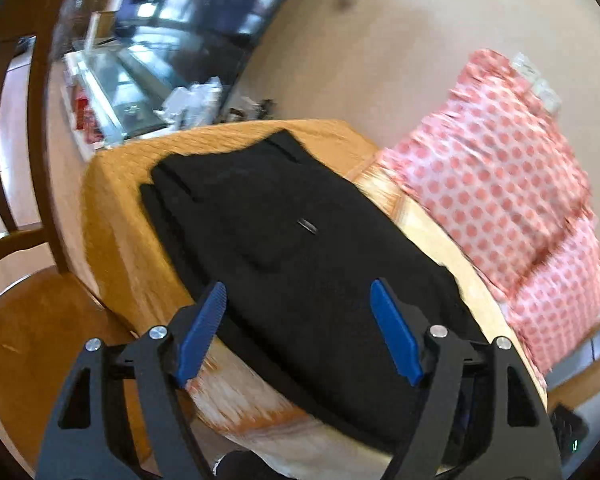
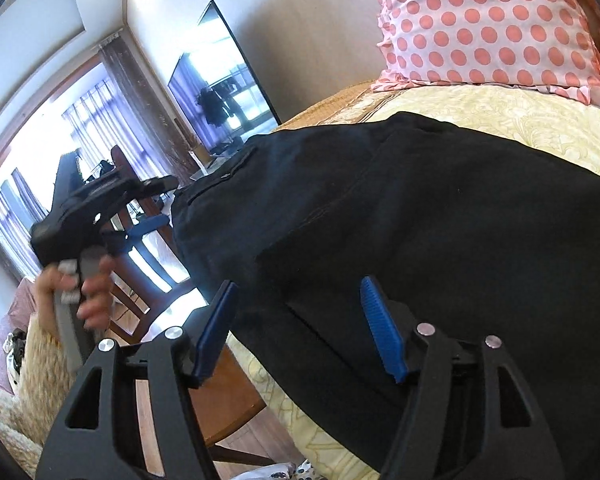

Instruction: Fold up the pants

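Note:
The black pants [image 1: 300, 248] lie folded flat on a bed with a yellow patterned cover [image 1: 440, 236]. My left gripper [image 1: 298, 300] is open, its blue pads above the near edge of the pants, holding nothing. In the right wrist view the pants [image 2: 440, 232] fill the middle, with a folded edge running across. My right gripper [image 2: 298, 300] is open and empty just above the pants' near edge. The left gripper [image 2: 148, 216] also shows there, held in a hand off the bed's left side.
A pink polka-dot pillow [image 1: 508, 200] lies right of the pants, at the top in the right wrist view [image 2: 492, 28]. An orange blanket [image 1: 120, 208] covers the bed's far end. A wooden chair [image 2: 148, 256] stands beside the bed. A TV [image 2: 224, 92] hangs on the wall.

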`<state>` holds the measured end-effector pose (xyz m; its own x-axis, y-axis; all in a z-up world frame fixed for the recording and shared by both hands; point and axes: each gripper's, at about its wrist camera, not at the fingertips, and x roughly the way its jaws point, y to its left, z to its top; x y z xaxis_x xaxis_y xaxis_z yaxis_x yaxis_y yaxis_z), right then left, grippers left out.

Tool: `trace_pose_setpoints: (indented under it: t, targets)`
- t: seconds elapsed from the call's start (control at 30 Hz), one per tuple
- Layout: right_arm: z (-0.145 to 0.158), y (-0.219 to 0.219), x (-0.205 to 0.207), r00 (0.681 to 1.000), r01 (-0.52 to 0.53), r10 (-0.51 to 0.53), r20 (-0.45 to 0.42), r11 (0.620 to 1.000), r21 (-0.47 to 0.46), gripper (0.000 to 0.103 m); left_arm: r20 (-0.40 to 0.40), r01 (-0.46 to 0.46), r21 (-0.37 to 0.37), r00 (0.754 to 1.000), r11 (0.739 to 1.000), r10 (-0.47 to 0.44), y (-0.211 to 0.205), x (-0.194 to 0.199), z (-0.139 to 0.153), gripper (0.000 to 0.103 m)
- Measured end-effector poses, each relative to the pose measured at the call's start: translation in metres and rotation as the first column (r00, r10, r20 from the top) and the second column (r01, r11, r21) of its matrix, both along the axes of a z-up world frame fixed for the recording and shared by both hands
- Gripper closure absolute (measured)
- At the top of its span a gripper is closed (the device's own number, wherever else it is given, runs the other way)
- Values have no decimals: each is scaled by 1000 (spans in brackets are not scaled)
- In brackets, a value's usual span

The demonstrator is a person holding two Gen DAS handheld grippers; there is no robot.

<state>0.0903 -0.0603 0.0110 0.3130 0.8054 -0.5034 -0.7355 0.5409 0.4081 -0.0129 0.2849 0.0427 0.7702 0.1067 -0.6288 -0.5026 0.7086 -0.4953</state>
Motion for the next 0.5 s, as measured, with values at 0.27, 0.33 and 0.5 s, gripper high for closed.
trace_pose_setpoints:
  t: [0.27, 0.33, 0.5]
  targets:
    - [-1, -6, -1, 1000, -18, 18, -2, 1000, 22, 34, -6, -143, -179, 990, 973, 144, 43, -25, -19, 30]
    - [0, -5, -3, 1000, -25, 25, 2, 999, 21, 32, -5, -144, -195, 989, 970, 146, 50, -23, -21, 30]
    - [-1, -3, -2, 1000, -30, 30, 5, 999, 22, 30, -40, -126, -199, 992, 972, 120, 51, -5, -23, 27]
